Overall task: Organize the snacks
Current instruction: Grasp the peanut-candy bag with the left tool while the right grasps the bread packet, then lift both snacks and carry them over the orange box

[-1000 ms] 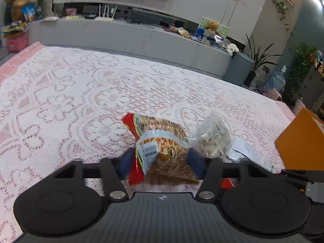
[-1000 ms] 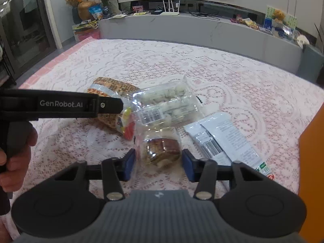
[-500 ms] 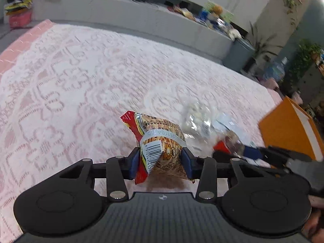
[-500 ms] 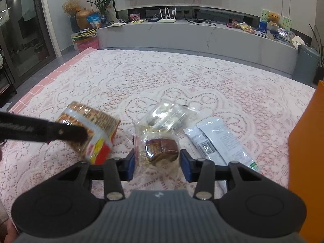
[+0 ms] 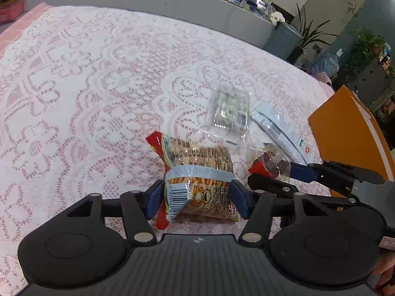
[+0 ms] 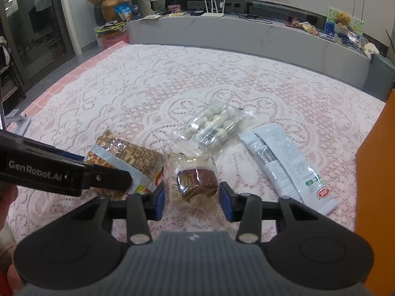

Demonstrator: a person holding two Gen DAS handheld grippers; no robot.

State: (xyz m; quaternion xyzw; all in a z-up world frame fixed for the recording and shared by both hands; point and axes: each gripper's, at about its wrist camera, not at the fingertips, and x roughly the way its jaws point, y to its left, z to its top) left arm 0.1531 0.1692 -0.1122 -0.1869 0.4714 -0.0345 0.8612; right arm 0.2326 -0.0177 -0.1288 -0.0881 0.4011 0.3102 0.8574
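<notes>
Gripping the wrapped cake (image 6: 195, 181) in clenched jaws, the right gripper (image 6: 191, 197) lifts it for sorting while the left gripper (image 5: 196, 201), jaws opening, frees the cracker pack (image 5: 197, 175) on the near bench (image 5: 86, 86).

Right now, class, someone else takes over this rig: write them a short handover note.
Left gripper: opening around the cracker pack; pads look barely off it.
Right gripper: shut on the small cake packet.
Lying on the lace cloth: the clear candy pack and the white sachet.
Orange box stands at the right.
Done: nothing visibly stowed. Left: all four snacks.
</notes>
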